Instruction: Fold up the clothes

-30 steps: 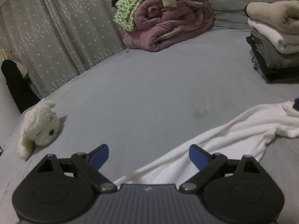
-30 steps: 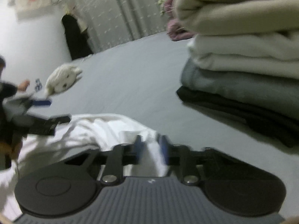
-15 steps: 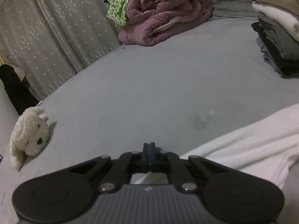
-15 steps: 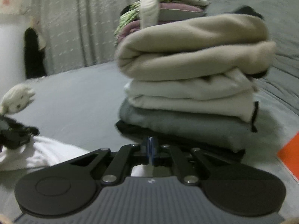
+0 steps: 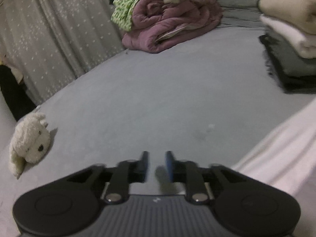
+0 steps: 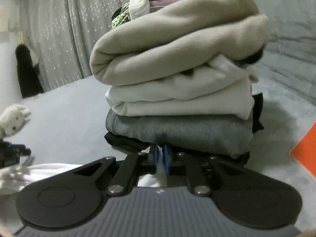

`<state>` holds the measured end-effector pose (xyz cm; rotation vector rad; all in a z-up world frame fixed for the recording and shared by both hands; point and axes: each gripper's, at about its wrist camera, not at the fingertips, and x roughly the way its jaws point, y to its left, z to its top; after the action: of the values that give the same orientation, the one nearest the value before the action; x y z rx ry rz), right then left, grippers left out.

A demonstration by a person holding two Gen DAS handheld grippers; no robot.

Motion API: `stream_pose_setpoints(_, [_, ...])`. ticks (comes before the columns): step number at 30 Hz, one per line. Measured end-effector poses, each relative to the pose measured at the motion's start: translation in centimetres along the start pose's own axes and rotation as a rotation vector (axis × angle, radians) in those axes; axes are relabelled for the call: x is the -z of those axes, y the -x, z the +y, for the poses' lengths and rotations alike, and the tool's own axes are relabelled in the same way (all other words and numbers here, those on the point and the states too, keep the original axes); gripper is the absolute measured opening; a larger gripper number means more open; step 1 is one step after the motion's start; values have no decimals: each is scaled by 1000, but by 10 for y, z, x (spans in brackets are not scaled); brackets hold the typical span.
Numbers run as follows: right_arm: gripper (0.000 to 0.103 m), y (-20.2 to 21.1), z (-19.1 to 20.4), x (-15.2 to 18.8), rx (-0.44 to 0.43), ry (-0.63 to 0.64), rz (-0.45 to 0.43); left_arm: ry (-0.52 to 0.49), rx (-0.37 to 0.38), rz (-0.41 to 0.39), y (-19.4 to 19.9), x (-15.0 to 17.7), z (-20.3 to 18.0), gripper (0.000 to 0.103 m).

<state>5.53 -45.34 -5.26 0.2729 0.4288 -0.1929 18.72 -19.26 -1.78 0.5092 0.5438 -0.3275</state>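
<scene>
A white garment (image 5: 280, 150) lies on the grey bed at the right of the left wrist view. My left gripper (image 5: 156, 165) is open a little and holds nothing; the bed sheet shows between its blue pads. My right gripper (image 6: 162, 158) is shut on a fold of the white garment (image 6: 47, 170), which trails away to the left under it. Right in front of the right gripper stands a stack of folded clothes (image 6: 177, 90): beige on top, white, grey, black at the bottom. The same stack (image 5: 292, 39) shows at the far right of the left wrist view.
A rolled purple quilt (image 5: 173, 23) with a green patterned cloth on it lies at the back of the bed. A white plush dog (image 5: 29, 140) lies at the left bed edge. Dotted curtains (image 5: 49, 29) hang behind. An orange object (image 6: 308, 150) is at the right.
My left gripper shut half a second ago and has since opened a little, empty. My right gripper, shut on the white garment, has moved close up to the folded stack.
</scene>
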Motion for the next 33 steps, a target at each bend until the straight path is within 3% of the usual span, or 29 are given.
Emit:
stream_pose_setpoints(2, [39,6,3,-1,-17,-8,16,4,17,-7,13,4,1,35])
stream_pose_setpoints(3, [43,8,4,-2,-28,-6,26,6,26,-10,20,7,2,36])
stream_pose_setpoints(8, [44,22,13,-11,-48,24,111,12,73,-24,50,23,2,36])
stream_pose_setpoints(16, [44,29,-1,-5,-100,-173,298,15,212,-12,70,56,-3,36])
stream_pose_setpoints(21, [44,16,-7,0,-127,-315,267,9,223,-21,67,65,-9,34])
stream_pose_setpoints(24, [34,7,-8,3,-127,-380,231,29,223,-25,63,64,-9,23])
stream_pose_setpoints(25, [21,5,-8,4,-117,-387,221,24,218,-26,62,63,-10,19])
stream_pose_setpoints(26, [5,4,-8,4,-107,-389,214,16,212,-27,62,63,-12,5])
stream_pose_setpoints(33, [3,30,0,-14,-51,-314,146,7,228,-68,86,55,-1,2])
